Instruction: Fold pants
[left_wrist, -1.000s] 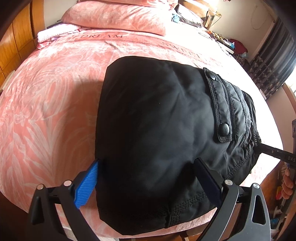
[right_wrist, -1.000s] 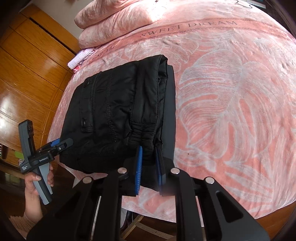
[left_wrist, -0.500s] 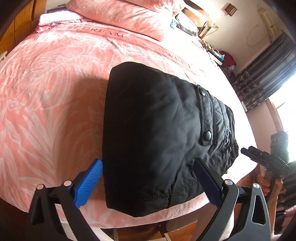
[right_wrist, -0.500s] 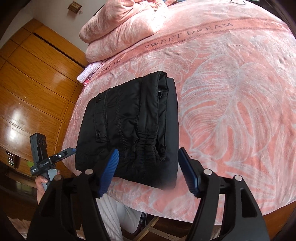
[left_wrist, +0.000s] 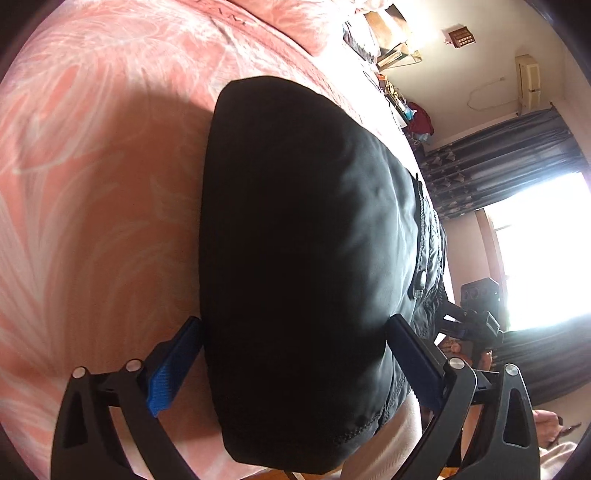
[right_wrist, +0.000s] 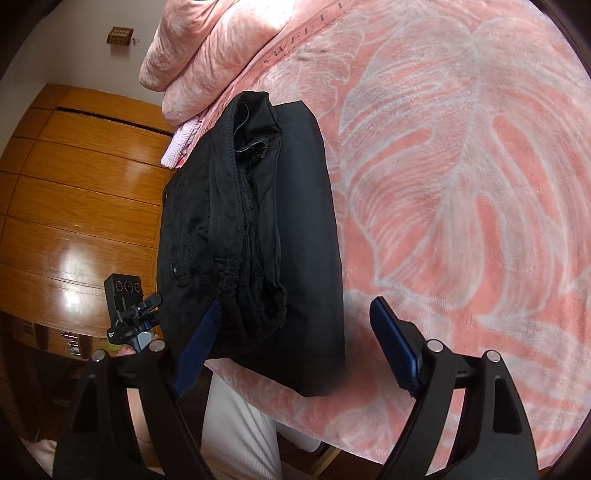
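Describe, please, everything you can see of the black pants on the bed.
The black pants lie folded into a thick, compact bundle near the edge of the pink leaf-patterned bedspread. The fabric looks smooth and slightly shiny, like nylon. Stacked layers show on one side, with a gathered elastic waistband, a zipper and stitched seams; a pocket flap with a snap sits on top. The left gripper and the right gripper are both open, and neither grips the pants.
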